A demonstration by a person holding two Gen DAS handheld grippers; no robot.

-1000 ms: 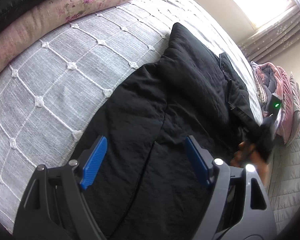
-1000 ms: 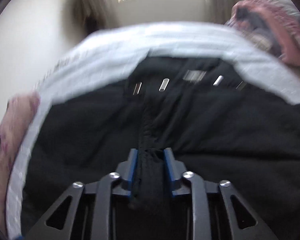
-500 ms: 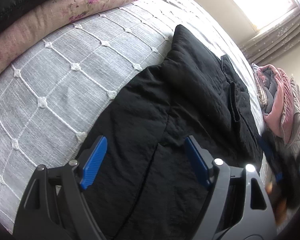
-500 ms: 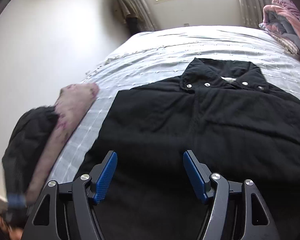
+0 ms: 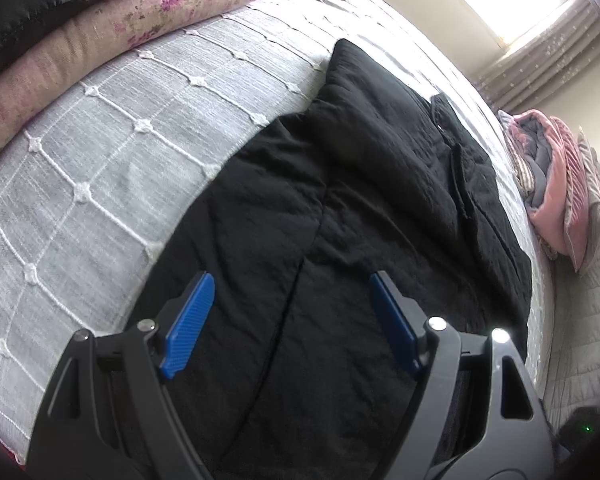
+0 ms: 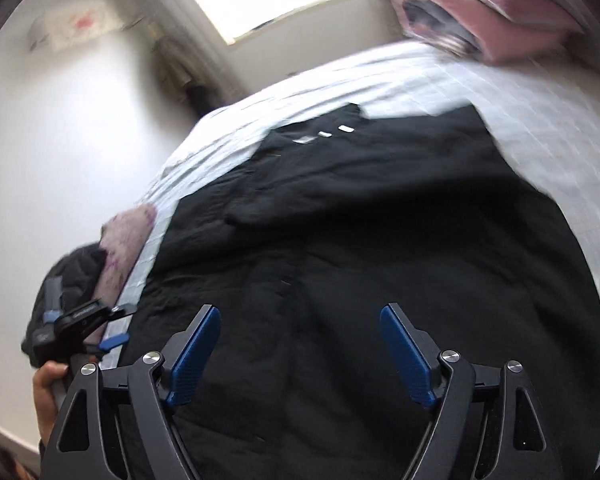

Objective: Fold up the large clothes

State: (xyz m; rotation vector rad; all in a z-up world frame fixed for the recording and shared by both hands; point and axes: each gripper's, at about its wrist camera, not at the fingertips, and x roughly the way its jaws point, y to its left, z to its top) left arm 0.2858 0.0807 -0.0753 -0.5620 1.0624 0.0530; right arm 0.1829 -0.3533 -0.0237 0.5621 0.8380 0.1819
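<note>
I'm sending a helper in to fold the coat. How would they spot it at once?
Start at the bed with its grey quilt stitched in white diamonds. The coat lies spread flat across its middle. It is the only flat black thing there: the floral blanket and pink bundle sit at opposite edges.

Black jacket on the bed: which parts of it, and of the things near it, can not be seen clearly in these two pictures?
- Black jacket: its lower hem is hidden behind the left gripper in the left wrist view.
- Jacket collar snaps: smeared by motion blur in the right wrist view.
- Pink bundle: blurred and cut by the top edge, right wrist view.
- Right gripper, jaws opening, nothing between them.
</note>
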